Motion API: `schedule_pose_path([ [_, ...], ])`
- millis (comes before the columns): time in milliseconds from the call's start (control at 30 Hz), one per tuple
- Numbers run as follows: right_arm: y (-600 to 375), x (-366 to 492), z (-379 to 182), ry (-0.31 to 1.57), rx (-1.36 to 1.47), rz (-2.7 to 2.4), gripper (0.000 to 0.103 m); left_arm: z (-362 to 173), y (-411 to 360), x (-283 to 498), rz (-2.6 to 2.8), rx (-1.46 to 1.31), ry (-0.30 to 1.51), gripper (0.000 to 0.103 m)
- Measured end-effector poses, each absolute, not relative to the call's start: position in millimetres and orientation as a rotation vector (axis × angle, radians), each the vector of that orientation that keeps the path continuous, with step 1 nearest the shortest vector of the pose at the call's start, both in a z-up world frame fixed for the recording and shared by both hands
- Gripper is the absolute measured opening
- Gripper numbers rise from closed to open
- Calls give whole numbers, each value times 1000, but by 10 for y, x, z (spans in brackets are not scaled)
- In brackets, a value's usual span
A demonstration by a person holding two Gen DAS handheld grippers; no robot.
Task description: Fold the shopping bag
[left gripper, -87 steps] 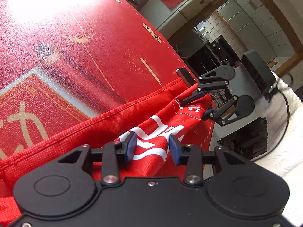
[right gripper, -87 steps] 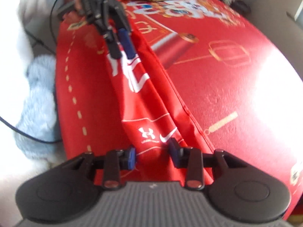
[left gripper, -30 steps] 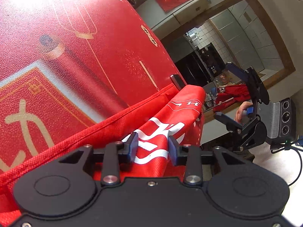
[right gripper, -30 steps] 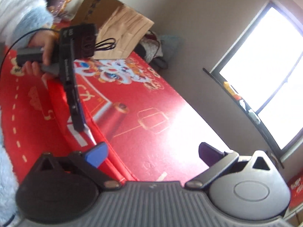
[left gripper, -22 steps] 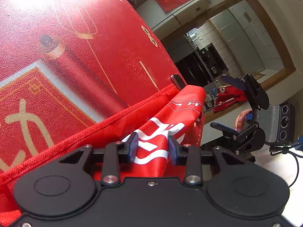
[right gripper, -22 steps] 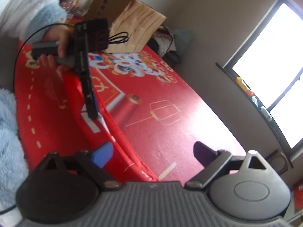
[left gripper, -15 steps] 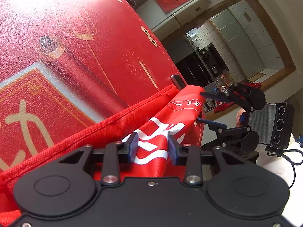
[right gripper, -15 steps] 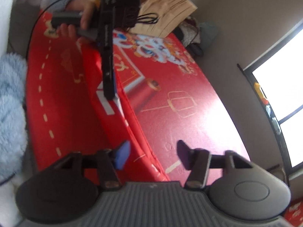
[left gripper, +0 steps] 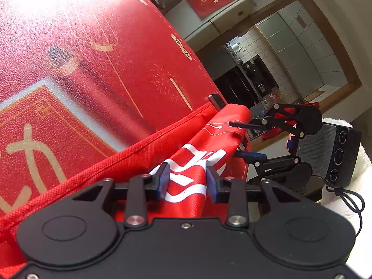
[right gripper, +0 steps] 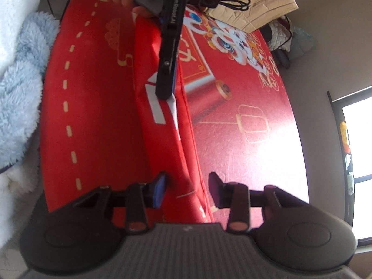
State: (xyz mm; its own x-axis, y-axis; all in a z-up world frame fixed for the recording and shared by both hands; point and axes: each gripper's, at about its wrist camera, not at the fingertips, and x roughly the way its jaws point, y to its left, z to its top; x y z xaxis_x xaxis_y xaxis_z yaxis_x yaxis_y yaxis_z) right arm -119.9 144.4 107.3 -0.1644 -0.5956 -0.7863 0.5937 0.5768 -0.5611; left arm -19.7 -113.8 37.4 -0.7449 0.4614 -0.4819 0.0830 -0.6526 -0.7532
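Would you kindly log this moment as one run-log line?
left gripper: shut on shopping bag | right gripper: jaws closing around bag's far end, pads not yet pressing | surface: red table mat

This is a lived-in home, in a dining area beside a kitchen. The worktop (left gripper: pixel 139 53) wears a red festive tablecloth (right gripper: pixel 244 121) printed with lanterns, a scroll and a cartoon lion. Behind it a wood-framed doorway (left gripper: pixel 334 53) opens onto a white-tiled kitchen (left gripper: pixel 262 53), a refrigerator (left gripper: pixel 223 21) carries a red cloth, and a bright window (right gripper: pixel 358 139) lights the room near a crumpled paper bag (right gripper: pixel 262 7).
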Motion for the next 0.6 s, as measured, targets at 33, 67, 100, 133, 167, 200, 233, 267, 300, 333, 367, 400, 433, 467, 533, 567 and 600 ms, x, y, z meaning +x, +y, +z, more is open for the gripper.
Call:
schedule_pose_path([
  [33,1446,-1197,1062,1385,-5,-1047,20,375,-1148,-196,2472,-997,-1184,36],
  [67,1455,-1193,1054,1385,-4,-1049,20,383,-1151,-191,2471,-999,-1179,36],
  [100,1463,-1190,1046,1384,-3,-1051,19,391,-1145,-189,2474,-1002,-1170,36],
  [133,1473,-1184,1046,1383,-1,-1053,19,402,-1134,-186,2479,-1004,-1159,36],
  [167,1475,-1182,1049,1381,2,-1055,19,408,-1131,-182,2480,-1006,-1156,36],
  [200,1489,-1180,1044,1375,6,-1062,20,413,-1131,-180,2479,-1008,-1155,36],
  [233,1498,-1176,1040,1367,1,-1075,21,418,-1132,-179,2477,-1011,-1156,36],
  [267,1504,-1184,1040,1355,4,-1082,22,423,-1135,-179,2476,-1013,-1158,36],
  [300,1512,-1193,1038,1346,2,-1085,24,429,-1141,-180,2474,-1015,-1161,36],
  [333,1517,-1204,1022,1341,0,-1085,25,432,-1145,-180,2472,-1017,-1162,36],
  [367,1516,-1213,998,1340,-4,-1080,25,437,-1146,-179,2472,-1018,-1162,36],
  [400,1506,-1220,974,1342,-9,-1074,27,443,-1151,-182,2471,-1019,-1162,36],
  [433,1496,-1222,954,1347,-8,-1063,30,449,-1158,-186,2471,-1020,-1160,36],
  [467,1486,-1215,935,1355,-17,-1055,30,452,-1161,-183,2471,-1020,-1158,36],
  [533,1474,-1186,882,1379,-43,-1025,31,448,-1168,-175,2469,-1019,-1159,36],
  [567,1462,-1177,867,1382,-54,-1022,31,445,-1171,-171,2468,-1019,-1161,36],
  [600,1452,-1167,846,1381,-53,-1019,32,445,-1173,-169,2467,-1019,-1160,36],
])
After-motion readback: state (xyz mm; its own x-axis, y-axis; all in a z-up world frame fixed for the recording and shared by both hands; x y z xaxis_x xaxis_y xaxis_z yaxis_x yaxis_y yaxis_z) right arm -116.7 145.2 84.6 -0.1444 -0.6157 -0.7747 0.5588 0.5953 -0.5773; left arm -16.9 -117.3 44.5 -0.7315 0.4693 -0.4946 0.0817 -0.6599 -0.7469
